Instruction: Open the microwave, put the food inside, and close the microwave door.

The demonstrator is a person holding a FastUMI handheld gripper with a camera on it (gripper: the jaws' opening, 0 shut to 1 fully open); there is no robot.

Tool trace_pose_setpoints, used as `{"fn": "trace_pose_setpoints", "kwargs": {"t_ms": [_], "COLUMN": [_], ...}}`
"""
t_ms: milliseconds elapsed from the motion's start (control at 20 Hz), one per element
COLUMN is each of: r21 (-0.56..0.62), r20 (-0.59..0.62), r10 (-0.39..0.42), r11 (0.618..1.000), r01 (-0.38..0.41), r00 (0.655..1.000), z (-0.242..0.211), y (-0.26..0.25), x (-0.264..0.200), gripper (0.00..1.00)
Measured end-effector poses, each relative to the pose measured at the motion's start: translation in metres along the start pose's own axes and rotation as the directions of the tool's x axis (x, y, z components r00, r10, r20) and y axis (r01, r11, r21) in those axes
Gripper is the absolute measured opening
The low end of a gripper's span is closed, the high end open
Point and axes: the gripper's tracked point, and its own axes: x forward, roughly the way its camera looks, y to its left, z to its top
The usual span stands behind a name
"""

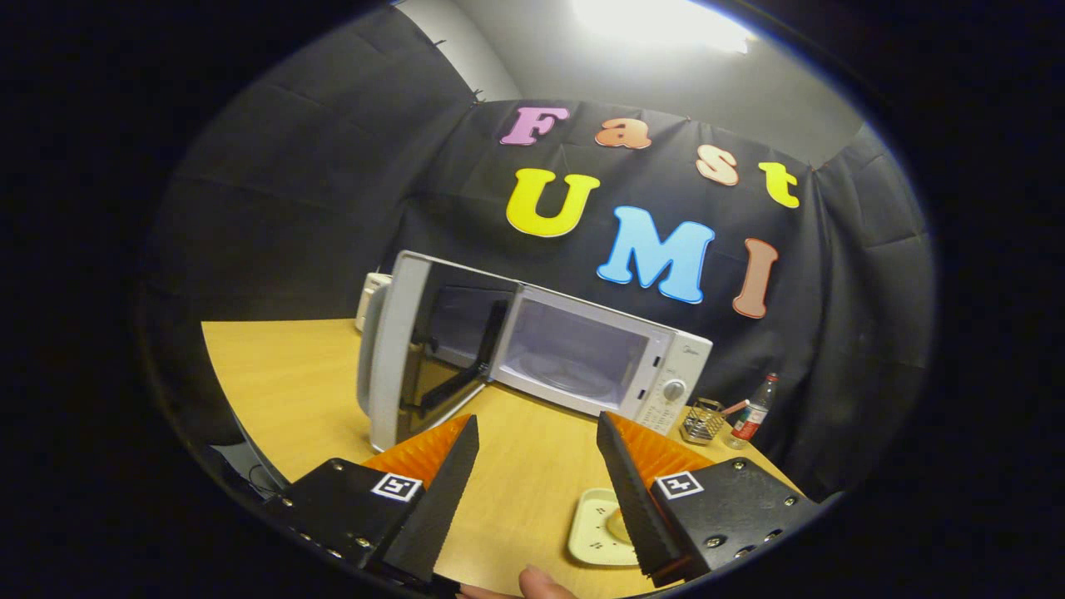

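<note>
- The bench (283, 391) carried every item in the gripper view.
- The microwave (599, 366) stood at 12 o'clock beyond the claw, its cavity exposed.
- The microwave door (416, 353) was swung fully open at 11 o'clock, its lower edge just ahead of the left finger.
- The claw (538, 433) was released, fingers spread wide, with bare bench between them and nothing gripped.
- The plate (592, 528) with the food (620, 526) lay on the bench at 4 o'clock, partly hidden by the right finger.
- A wire holder (701, 422) and a bottle (753, 413) stood at 2 o'clock, just beside the microwave's control panel.
- A fingertip (541, 582) showed at 6 o'clock.
</note>
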Motion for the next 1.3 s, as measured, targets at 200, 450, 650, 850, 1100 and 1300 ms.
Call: {"fn": "trace_pose_setpoints", "kwargs": {"t_ms": [200,450,650,850,1100,1300], "r21": [0.122,0.233,0.232,0.218,0.266,0.345], "r20": [-0.145,-0.327,-0.393,-0.419,-0.401,-0.380], "r10": [-0.021,0.028,0.039,0.067,0.136,0.166], "r11": [0.992,0.971,0.971,0.976,0.964,0.938], "r01": [0.039,0.051,0.058,0.029,-0.027,-0.027], "r00": [0.989,0.945,0.919,0.906,0.906,0.910], "z": [-0.063,-0.123,-0.150,-0.160,-0.161,-0.147], "y": [-0.059,-0.084,-0.082,-0.080,-0.082,-0.087], "x": [0.008,0.012,0.023,0.029,0.026,0.028], "gripper": [0.87,0.87,0.87,0.92,0.83,0.72]}}
